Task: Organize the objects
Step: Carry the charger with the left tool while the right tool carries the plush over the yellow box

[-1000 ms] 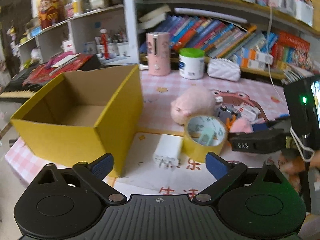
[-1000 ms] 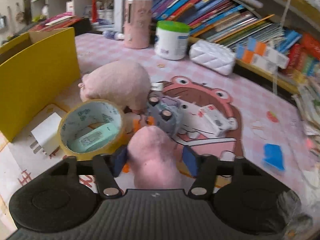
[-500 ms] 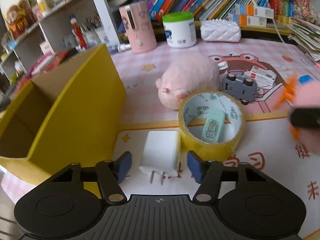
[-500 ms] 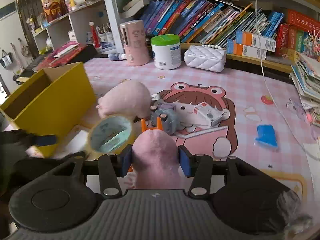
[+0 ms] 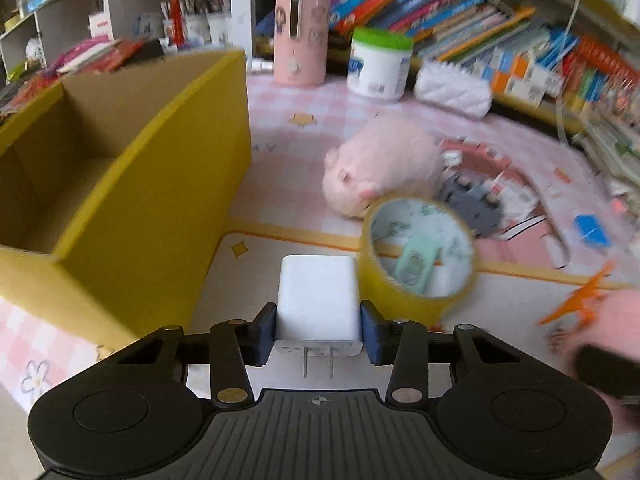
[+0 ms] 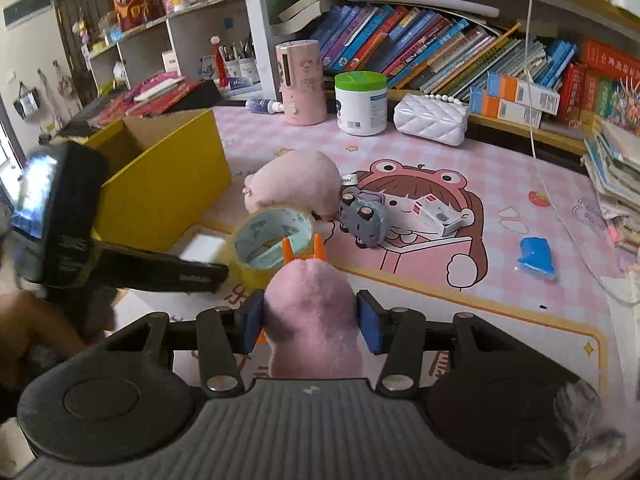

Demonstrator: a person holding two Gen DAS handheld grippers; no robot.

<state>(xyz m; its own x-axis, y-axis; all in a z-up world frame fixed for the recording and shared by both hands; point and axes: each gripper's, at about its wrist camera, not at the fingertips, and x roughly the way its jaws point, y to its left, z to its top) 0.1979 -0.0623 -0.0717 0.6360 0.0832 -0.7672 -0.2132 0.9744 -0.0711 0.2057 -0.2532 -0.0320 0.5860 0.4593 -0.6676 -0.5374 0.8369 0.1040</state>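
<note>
A white charger plug (image 5: 318,292) lies on the mat, prongs toward me, and my left gripper (image 5: 318,334) is closing on it, both pads touching its sides. The open yellow cardboard box (image 5: 160,200) stands just to its left. A roll of yellow tape (image 5: 416,256) with a mint-green item inside sits to the charger's right. My right gripper (image 6: 310,320) is shut on a pink plush toy (image 6: 312,300) with orange prongs, held above the mat. In the right wrist view the left gripper's body (image 6: 120,260) reaches in beside the box (image 6: 168,188).
A pink pig plush (image 6: 296,184), a grey toy car (image 6: 366,220), a small white carton (image 6: 438,214) and a blue packet (image 6: 536,254) lie on the pink mat. A pink canister, a green-lidded jar and a white quilted pouch stand before the bookshelves at the back.
My left gripper came down over the white charger and its jaws narrowed from wide apart onto its sides. My right gripper rose and drew back with the pink plush.
</note>
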